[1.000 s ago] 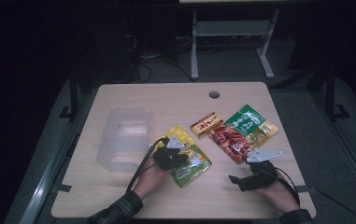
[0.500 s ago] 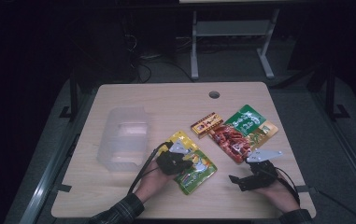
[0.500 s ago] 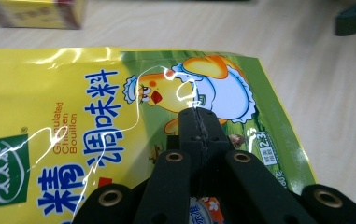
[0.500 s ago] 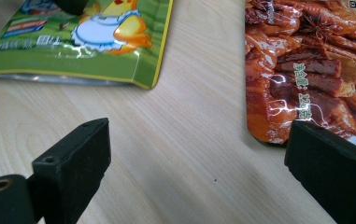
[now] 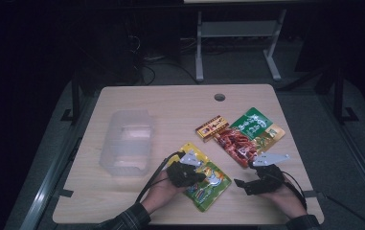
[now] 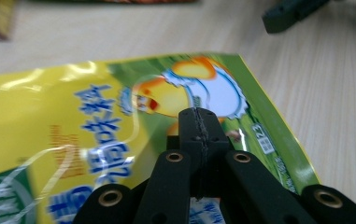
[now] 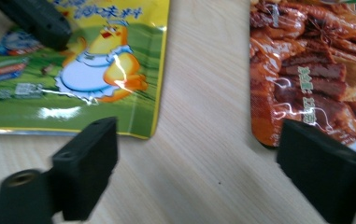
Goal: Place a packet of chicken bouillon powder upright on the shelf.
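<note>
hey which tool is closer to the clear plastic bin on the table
Left. The left tool sits on the yellow-green snack bag just right of the clear plastic bin; the right tool is farther right, beyond that bag.

Glossy foil-like snack pouch (image 5: pixel 204 179), matt wood-grain table (image 5: pixel 170 105), prob. frosted plastic tub (image 5: pixel 127 143).

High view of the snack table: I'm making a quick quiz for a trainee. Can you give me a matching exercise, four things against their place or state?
Things:
1. yellow-green pouch
2. clear plastic bin
3. right gripper
4. red pouch

Places or states:
A. jaws apart, nothing between them
B. at the left of the table, nothing visible in it
C. under the left gripper, whose jaws are closed
D. lies beside the green pouch, right of centre

Pairs: 1-C, 2-B, 3-A, 4-D
</note>
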A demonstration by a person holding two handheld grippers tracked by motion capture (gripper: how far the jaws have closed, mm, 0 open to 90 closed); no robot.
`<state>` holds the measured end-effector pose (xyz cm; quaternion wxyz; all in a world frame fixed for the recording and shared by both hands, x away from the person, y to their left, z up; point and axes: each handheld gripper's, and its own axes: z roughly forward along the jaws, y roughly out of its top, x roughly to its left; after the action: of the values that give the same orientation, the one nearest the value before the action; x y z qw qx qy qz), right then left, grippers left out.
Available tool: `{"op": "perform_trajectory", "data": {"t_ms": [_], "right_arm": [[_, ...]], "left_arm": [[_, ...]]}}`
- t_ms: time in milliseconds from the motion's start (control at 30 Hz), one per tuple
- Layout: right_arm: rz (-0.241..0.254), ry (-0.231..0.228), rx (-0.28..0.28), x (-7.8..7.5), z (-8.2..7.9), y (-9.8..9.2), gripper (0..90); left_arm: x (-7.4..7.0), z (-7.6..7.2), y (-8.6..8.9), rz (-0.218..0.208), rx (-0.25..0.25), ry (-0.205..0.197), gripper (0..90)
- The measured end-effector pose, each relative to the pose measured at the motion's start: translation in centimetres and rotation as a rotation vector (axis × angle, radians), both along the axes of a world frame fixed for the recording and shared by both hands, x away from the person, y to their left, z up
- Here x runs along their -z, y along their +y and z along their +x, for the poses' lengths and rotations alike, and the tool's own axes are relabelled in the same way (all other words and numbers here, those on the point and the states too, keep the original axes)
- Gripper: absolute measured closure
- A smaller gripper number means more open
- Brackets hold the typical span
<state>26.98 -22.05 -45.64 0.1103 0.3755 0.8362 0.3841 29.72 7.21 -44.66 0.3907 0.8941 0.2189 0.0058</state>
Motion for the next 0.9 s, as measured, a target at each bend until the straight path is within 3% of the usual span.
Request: {"op": "perform_trajectory", "data": {"t_ms": [33,67,100,167,233,267,300,467,533,733,800,900], "right_arm": [[0.010,0.006,-0.016,-0.3,0.1,0.0,23.5],[0.010,0.006,-0.016,-0.3,0.1,0.0,23.5],[0.021,0.002,-0.037,-0.4,0.1,0.3,31.5],[0.021,0.004,-0.043,-0.5,0.2,0.4,36.7],[0.027,0.023,-0.082,-0.6,0.6,1.3,53.0],[0.027,0.023,-0.082,-0.6,0.6,1.3,53.0],[0.023,0.030,-0.105,-0.7,0.7,2.0,63.9],[-0.010,0.034,-0.135,-1.0,1.2,3.4,84.0],[-0.023,0.031,-0.155,-1.0,1.6,4.0,89.5],[-0.060,0.027,-0.206,-0.7,3.2,5.8,89.7],[-0.067,0.028,-0.213,-0.6,3.7,6.3,89.7],[-0.084,0.036,-0.213,-0.4,4.1,6.8,89.8]], "left_arm": [[-0.4,0.3,0.4,-0.004,-0.014,-0.008,89.9],[-0.6,0.4,0.6,-0.009,-0.029,-0.011,89.9],[-1.0,0.7,1.1,-0.011,-0.055,-0.016,89.9],[-1.3,1.2,1.9,-0.008,-0.092,-0.020,89.9],[-1.5,1.5,2.7,0.002,-0.119,-0.014,89.9],[-1.5,1.5,2.9,0.006,-0.126,-0.014,89.9],[-1.4,1.4,3.2,0.008,-0.140,-0.008,89.9],[-1.2,0.7,3.6,0.051,-0.132,-0.007,89.9],[-1.2,0.5,3.7,0.067,-0.130,-0.006,89.9],[-0.4,0.4,3.6,0.114,-0.132,0.012,89.9],[0.2,0.5,3.3,0.107,-0.144,0.026,89.9],[0.3,0.6,3.2,0.134,-0.124,0.016,89.9]]}}
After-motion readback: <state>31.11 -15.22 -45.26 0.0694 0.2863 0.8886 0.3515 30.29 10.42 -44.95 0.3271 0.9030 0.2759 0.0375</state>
